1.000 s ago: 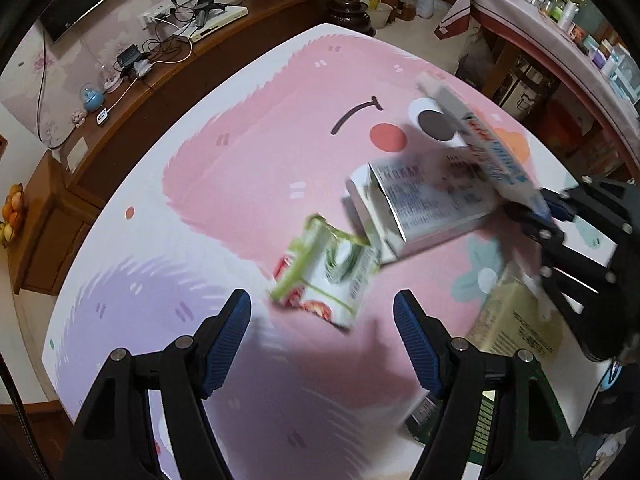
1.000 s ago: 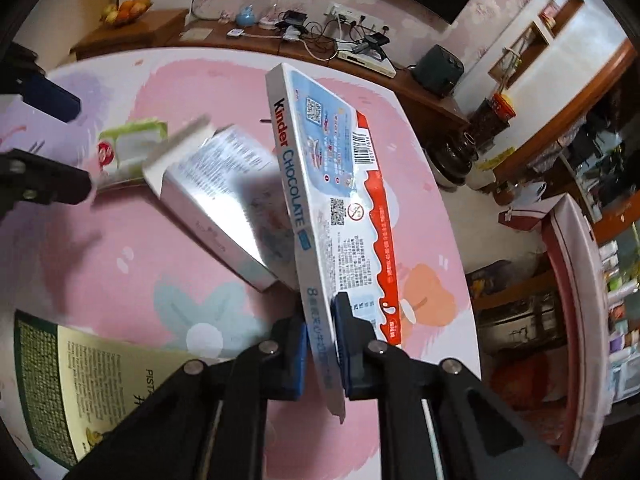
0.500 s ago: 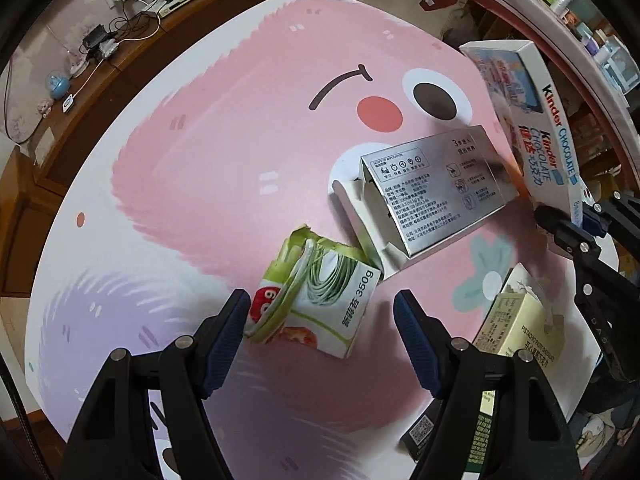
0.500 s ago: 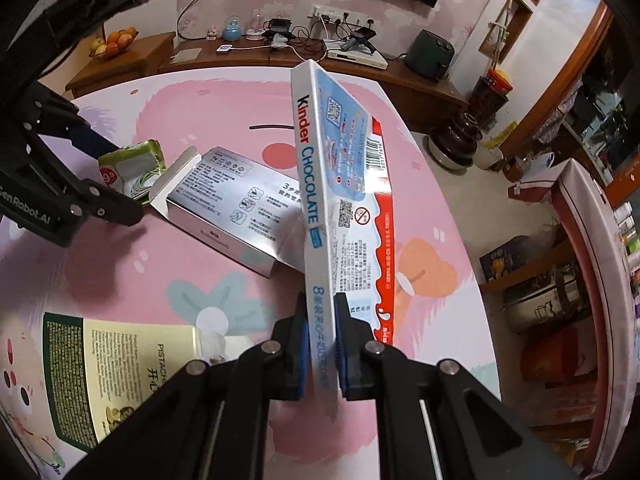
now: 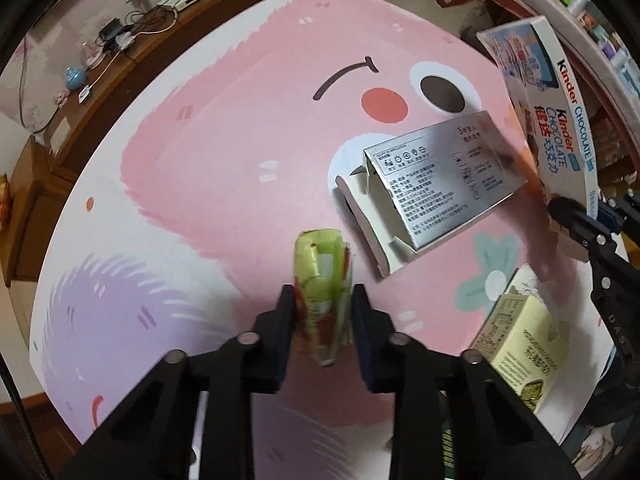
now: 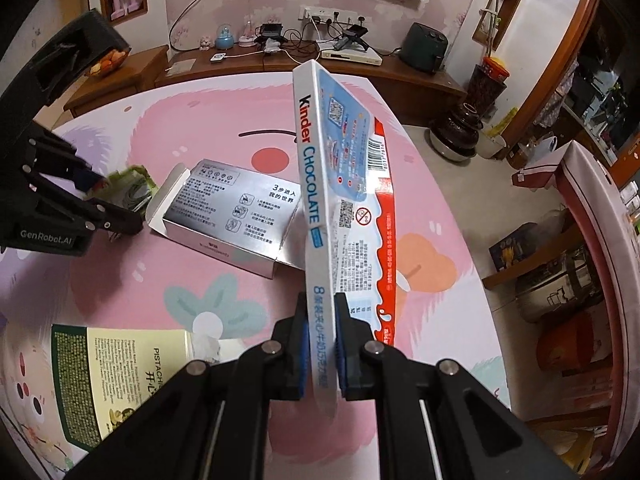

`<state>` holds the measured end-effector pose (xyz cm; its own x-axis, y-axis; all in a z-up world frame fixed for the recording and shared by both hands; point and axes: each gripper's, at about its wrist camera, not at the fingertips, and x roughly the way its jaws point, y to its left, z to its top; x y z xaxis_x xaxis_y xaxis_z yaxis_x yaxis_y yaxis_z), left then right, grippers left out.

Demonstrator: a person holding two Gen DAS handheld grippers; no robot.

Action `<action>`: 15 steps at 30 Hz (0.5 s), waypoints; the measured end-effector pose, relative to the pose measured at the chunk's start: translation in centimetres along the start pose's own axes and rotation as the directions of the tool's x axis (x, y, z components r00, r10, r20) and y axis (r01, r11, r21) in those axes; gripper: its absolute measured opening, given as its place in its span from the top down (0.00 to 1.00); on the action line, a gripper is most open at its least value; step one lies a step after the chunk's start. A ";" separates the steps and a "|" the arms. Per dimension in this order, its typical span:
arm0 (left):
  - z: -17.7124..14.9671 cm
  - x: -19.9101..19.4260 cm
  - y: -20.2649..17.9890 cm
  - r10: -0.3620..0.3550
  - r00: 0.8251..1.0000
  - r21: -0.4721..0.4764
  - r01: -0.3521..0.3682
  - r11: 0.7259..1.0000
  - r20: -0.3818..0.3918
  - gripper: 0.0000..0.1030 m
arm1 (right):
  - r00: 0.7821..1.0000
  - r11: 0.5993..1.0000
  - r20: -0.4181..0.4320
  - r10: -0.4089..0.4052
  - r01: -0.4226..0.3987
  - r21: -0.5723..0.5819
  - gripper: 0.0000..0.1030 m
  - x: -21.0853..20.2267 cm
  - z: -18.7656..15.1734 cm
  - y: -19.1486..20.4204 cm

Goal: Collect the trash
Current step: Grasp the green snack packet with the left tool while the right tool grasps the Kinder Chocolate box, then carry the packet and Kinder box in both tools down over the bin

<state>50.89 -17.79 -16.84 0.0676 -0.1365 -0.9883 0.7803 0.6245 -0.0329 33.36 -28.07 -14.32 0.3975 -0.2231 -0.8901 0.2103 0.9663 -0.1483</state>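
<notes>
Now, green carton point(image 5: 323, 280) between closing left hand-held gripper point(image 5: 322, 312)

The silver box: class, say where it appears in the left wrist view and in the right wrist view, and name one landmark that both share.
Left wrist: the silver box lies right of centre, open end toward the left gripper.
Right wrist: the silver box lies left of centre.
Shared landmark: the red cheek spot printed on the mat, just beyond the box.

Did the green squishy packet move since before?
Yes. The green packet lay flat near the open silver box; now it stands squeezed narrow on edge between the closing left claw, a little farther from the box.
</notes>
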 end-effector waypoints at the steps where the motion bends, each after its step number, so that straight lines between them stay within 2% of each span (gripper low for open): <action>1: -0.7 -0.3 -0.5 0.000 1.000 -0.008 0.000 1.000 0.000 0.79 | 1.000 1.000 0.002 0.006 -0.006 0.004 0.91 -0.2 -0.2 -0.1; 10: -6.0 -4.1 -2.0 0.018 0.996 -0.110 -0.009 0.994 0.088 0.82 | 0.997 0.996 0.042 0.072 -0.074 0.043 0.91 -3.2 -2.2 -1.1; 15: -9.7 -8.0 -3.5 0.038 0.987 -0.161 -0.012 0.987 0.159 0.82 | 0.989 0.986 0.064 0.136 -0.141 0.086 0.91 -5.8 -4.5 -1.8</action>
<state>41.60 -11.43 -10.22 0.1948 -0.2333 -0.9527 0.6689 0.7420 -0.0450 26.62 -27.92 -10.83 0.4786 -0.0972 -0.8727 0.2283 0.9734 0.0168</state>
